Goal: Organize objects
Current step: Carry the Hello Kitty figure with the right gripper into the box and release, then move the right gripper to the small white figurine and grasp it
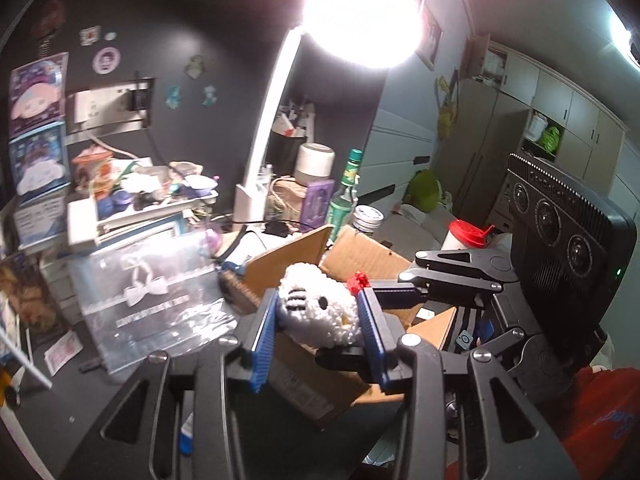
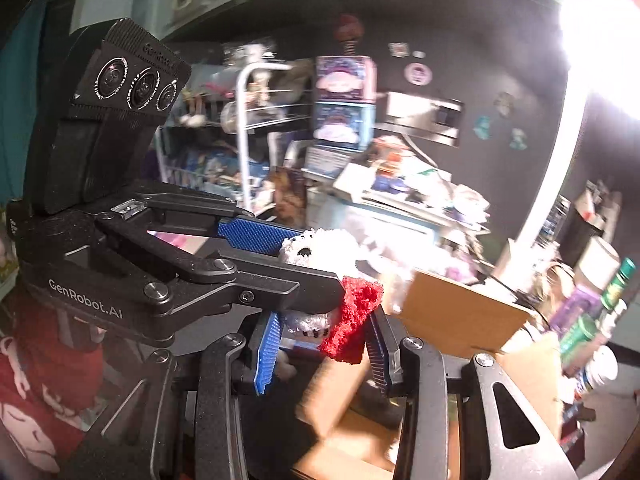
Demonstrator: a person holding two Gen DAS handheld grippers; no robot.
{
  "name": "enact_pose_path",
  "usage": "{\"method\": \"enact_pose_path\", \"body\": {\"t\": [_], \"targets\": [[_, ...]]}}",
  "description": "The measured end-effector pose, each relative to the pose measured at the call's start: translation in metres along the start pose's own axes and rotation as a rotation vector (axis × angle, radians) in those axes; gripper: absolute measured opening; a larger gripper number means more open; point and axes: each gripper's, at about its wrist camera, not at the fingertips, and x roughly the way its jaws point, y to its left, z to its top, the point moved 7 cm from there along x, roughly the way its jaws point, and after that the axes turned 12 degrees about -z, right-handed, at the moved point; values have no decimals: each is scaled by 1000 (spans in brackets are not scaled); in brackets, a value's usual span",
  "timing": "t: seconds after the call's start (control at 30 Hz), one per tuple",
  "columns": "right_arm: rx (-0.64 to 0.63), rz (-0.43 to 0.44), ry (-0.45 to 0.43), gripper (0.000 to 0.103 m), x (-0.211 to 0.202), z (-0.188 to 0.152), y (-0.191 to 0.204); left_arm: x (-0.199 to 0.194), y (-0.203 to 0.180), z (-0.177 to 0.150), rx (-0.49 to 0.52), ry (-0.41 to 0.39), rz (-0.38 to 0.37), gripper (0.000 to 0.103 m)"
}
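Above the box: the white crocheted plush toy with a red bow [image 1: 316, 312] hangs over the open brown cardboard box [image 1: 360, 256], which sits amid desk clutter to the right of a clear plastic storage case [image 1: 148, 300]
Left gripper: the left gripper [image 1: 320, 336] is clamped on the toy, its blue ribbed pads [image 1: 264, 344] pressing the toy's left and right sides
Right gripper: the right gripper [image 2: 324, 344] has its blue pads on either side of the bow end of the toy [image 2: 352, 320]; whether they press it cannot be told, since the left gripper's arm [image 2: 240, 276] crosses in front
Key relation: the toy lies straight ahead between the left gripper's fingers, its long axis running across them, bow end to the far right, where the right gripper's arm [image 1: 452, 272] reaches in from the right
Nearer gripper: both meet at the toy; the left one has the body, the right one is at the bow
Likely step: a handover, or a lowering into the box, judging by the toy's place above the flaps
Risk: the soft yarn may snag on the ribbed pads on release
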Motion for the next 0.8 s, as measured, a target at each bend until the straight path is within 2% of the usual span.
{"method": "enact_pose_path", "body": {"t": [0.2, 0.4, 0.43, 0.47, 0.5, 0.53, 0.63, 0.8], "targets": [[61, 16, 69, 34, 10, -15, -40, 45, -5, 10, 0, 68, -27, 37], [69, 38, 123, 36, 22, -28, -51, 67, -2, 7, -10, 115, -24, 39], [63, 38, 140, 42, 23, -31, -51, 67, -2, 7, -2, 119, -14, 50], [59, 36, 144, 54, 23, -33, -51, 65, -1, 8, 1, 113, -2, 71], [54, 30, 140, 60, 21, -34, -51, 62, 0, 9, 1, 100, 6, 79], [46, 20, 137, 65, 20, -36, -52, 57, 1, 11, 0, 84, 6, 82], [62, 10, 142, 65, 17, -38, -57, 43, 4, 12, -16, 56, 6, 87], [77, -25, 143, 65, 14, -38, -64, 22, 17, 7, -23, 39, 101, 88]]}}
